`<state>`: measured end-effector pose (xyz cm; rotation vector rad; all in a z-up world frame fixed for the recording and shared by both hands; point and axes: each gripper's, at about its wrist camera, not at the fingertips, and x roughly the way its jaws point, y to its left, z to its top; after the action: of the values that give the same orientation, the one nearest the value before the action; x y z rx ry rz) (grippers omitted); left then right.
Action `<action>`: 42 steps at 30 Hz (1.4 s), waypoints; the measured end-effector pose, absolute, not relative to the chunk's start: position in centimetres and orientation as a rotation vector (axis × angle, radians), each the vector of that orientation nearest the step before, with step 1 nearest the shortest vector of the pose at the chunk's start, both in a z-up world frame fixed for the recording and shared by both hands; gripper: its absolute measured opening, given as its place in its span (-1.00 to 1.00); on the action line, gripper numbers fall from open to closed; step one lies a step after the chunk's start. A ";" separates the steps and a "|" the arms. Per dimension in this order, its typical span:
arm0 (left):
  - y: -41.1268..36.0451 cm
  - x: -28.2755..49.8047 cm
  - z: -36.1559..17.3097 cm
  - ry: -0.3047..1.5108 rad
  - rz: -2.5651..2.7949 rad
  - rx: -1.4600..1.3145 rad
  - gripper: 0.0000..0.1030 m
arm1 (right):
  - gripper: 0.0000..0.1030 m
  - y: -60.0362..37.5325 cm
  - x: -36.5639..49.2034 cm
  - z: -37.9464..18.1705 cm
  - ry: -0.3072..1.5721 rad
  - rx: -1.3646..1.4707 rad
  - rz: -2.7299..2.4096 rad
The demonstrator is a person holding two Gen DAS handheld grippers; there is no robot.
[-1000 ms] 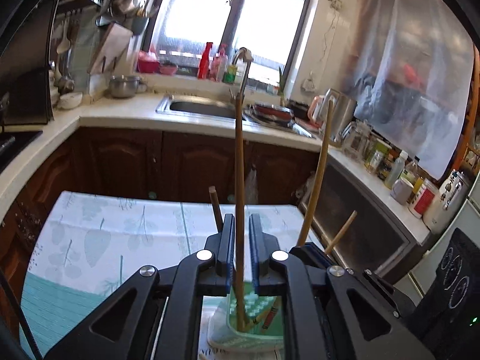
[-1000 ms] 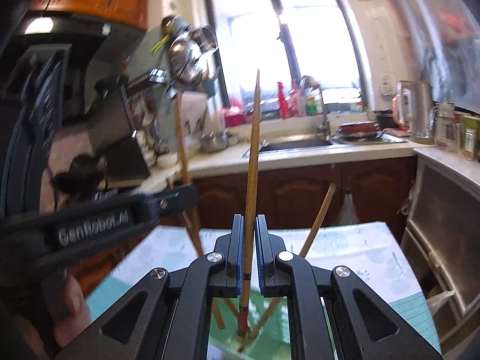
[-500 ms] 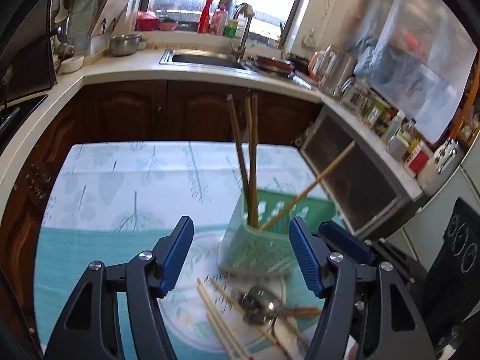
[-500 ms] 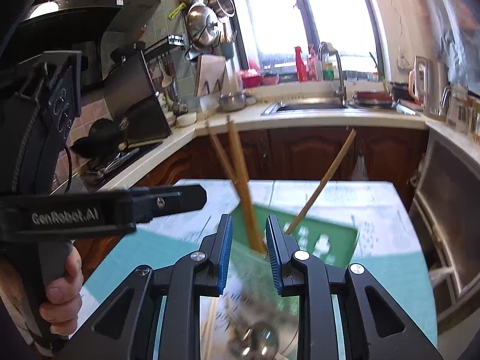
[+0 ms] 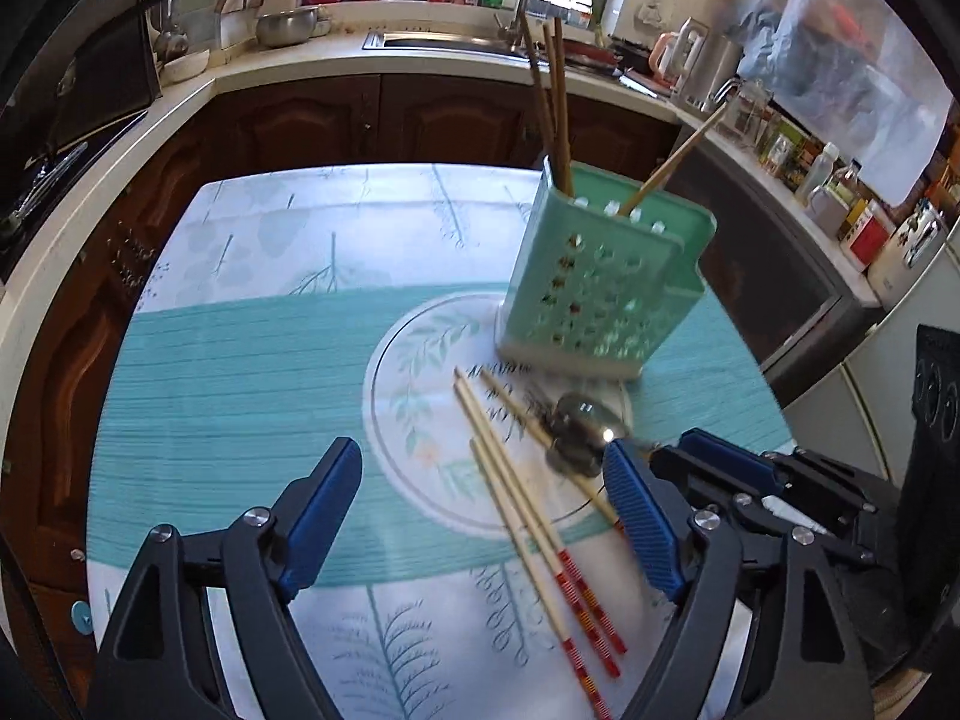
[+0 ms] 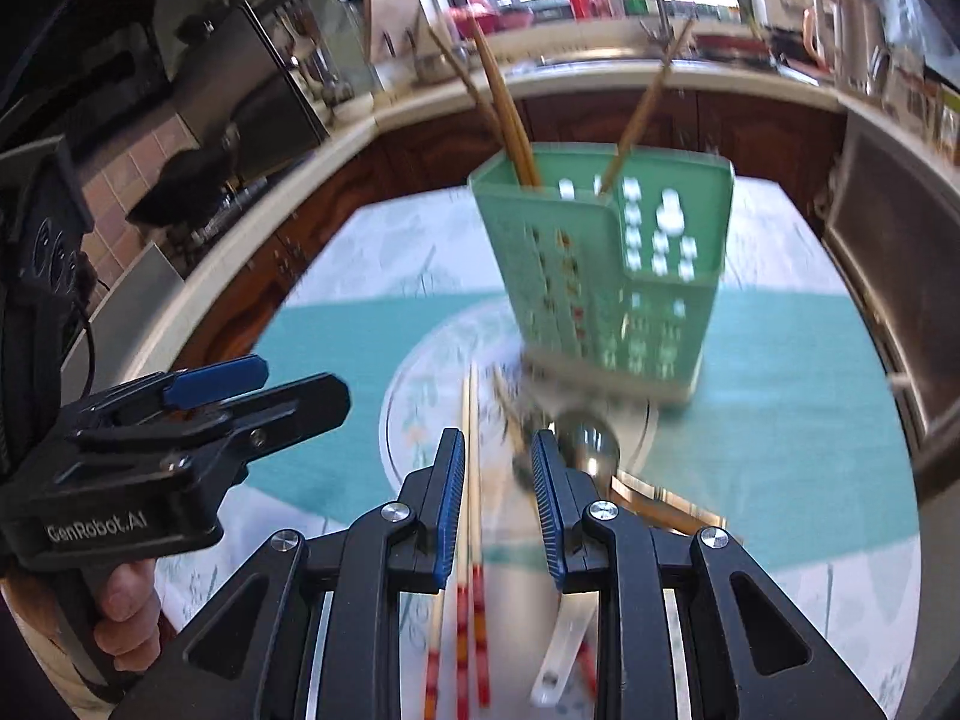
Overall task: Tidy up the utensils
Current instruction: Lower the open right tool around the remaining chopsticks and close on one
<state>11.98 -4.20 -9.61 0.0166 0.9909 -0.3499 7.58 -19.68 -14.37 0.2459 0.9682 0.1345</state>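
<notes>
A green perforated holder point(image 5: 600, 276) point(image 6: 612, 276) stands on the table with three chopsticks point(image 5: 555, 102) upright in it. In front of it lie several loose red-tipped chopsticks point(image 5: 522, 510) point(image 6: 474, 480) and a metal spoon point(image 5: 579, 426) point(image 6: 588, 438). My left gripper point(image 5: 483, 516) hangs over the loose chopsticks, its jaws opening wide and gripping nothing. My right gripper point(image 6: 498, 498) is open a little above the same chopsticks, which show in the gap between its pads, untouched. Each gripper also shows in the other view, the right gripper point(image 5: 750, 480) and the left gripper point(image 6: 180, 420).
The table wears a teal and white leaf-print cloth point(image 5: 240, 360). Dark cabinets and a pale counter point(image 5: 288, 66) with a sink point(image 5: 444, 42) curve behind it, jars and a kettle point(image 5: 684, 54) to the right. A hand point(image 6: 126, 600) holds the left gripper's grip.
Both grippers let go of the chopsticks they held upright in the holder and opened. They drew back and tipped down over the loose chopsticks and spoon.
</notes>
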 end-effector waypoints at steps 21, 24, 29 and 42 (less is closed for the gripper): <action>-1.7 10.4 -15.4 1.197 -0.264 0.000 0.60 | -0.33 -17.3 7.0 -15.9 1.118 0.161 0.094; -1.5 10.7 -16.2 1.235 -0.253 0.001 0.60 | -0.32 -16.9 7.1 -16.7 1.151 0.164 0.106; -0.7 10.8 -17.7 1.296 -0.258 -0.033 0.60 | -0.32 -16.2 7.4 -17.9 1.191 0.160 0.108; 0.0 11.0 -19.3 1.350 -0.302 -0.087 0.58 | -0.56 -15.7 8.4 -19.6 1.261 0.160 0.179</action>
<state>11.02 0.04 -19.31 -0.0874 1.3502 -0.3023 8.44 -15.72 -19.63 0.1602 1.2613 0.1790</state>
